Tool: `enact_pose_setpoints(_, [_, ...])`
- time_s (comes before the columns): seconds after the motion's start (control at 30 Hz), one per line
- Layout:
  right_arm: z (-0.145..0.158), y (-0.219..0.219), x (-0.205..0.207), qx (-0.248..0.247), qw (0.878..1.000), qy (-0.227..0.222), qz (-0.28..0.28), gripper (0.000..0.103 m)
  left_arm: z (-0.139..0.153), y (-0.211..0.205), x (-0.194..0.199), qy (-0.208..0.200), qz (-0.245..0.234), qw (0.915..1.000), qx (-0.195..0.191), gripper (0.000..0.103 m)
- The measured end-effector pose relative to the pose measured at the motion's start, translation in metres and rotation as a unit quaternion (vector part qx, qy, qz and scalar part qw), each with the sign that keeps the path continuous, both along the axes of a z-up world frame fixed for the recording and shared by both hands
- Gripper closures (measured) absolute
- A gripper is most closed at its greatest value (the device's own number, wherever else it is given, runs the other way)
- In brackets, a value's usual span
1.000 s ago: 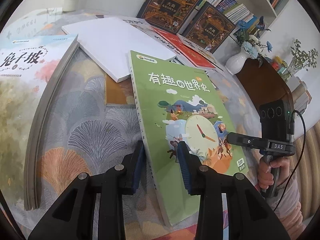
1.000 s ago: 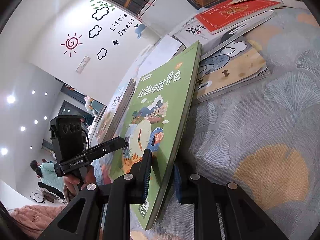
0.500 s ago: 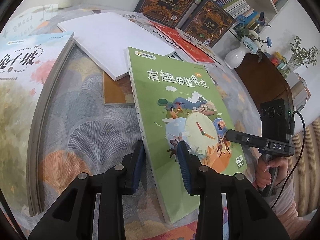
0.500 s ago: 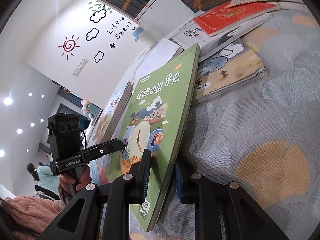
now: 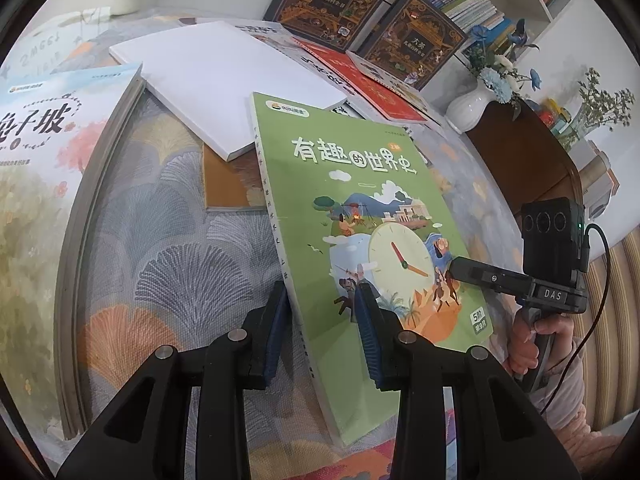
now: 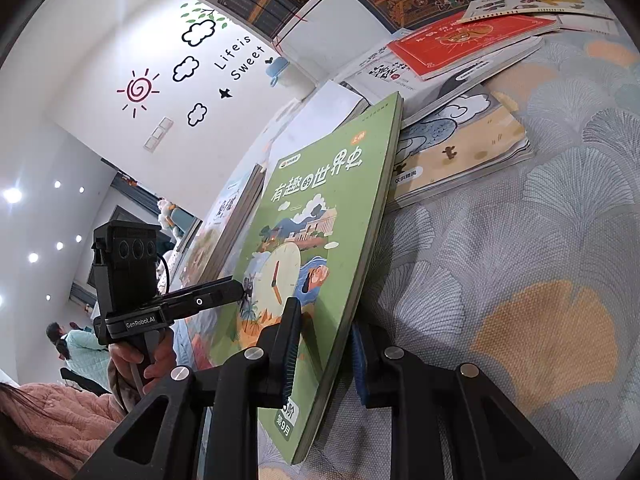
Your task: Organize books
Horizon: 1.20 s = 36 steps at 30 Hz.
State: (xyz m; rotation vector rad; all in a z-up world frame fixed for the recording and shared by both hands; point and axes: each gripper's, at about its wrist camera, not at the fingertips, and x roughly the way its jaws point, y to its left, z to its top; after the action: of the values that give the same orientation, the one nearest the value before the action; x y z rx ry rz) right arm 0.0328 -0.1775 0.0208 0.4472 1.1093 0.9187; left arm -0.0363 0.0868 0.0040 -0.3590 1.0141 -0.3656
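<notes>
The green book (image 5: pixel 360 216) is tipped up off the patterned bench (image 5: pixel 168 248) with both jaws nearly shut on its near edge — left gripper (image 5: pixel 320 332) by the spine, right gripper (image 6: pixel 326 354) at the opposite corner — long axis pointing toward the white book (image 5: pixel 224 76).

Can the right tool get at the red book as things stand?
Probably not right now. The right tool is clamped on the green book, which the left tool also grips. The red book lies uncovered farther back on top of other books, so the path looks free once it lets go.
</notes>
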Motion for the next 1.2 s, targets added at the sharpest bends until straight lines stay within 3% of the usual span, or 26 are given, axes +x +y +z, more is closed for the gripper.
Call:
enact_pose_setpoints(0.5, [0.006, 0.002, -0.003, -0.013, 1.0, -0.007, -0.004, 0.079, 0.0, 0.006, 0.003, -0.001, -0.015, 0.9996, -0.023, 0.069])
enact_pose_setpoints(0.67, [0.011, -0.002, -0.008, 0.001, 1.0, 0.003, -0.008, 0.079, 0.005, 0.018, -0.004, -0.024, -0.018, 0.9956, -0.088, 0.069])
enact_pose_setpoints(0.73, [0.014, -0.004, -0.011, 0.021, 1.0, 0.005, -0.004, 0.081, 0.007, 0.021, -0.007, -0.025, -0.016, 0.9952, -0.093, 0.069])
enact_pose_setpoints(0.9, [0.035, 0.007, -0.026, 0.005, 0.999, -0.031, 0.015, 0.081, 0.016, 0.022, -0.012, -0.037, -0.008, 0.9958, -0.083, 0.069])
enact_pose_setpoints(1.07, [0.047, 0.012, -0.035, 0.005, 0.999, -0.044, 0.013, 0.081, 0.023, 0.032, -0.013, -0.04, -0.008, 0.9925, -0.115, 0.069])
enact_pose_setpoints(1.2, [0.052, 0.016, -0.041, 0.006, 0.999, -0.053, 0.012, 0.08, 0.033, 0.036, -0.017, -0.055, -0.007, 0.9923, -0.111, 0.069])
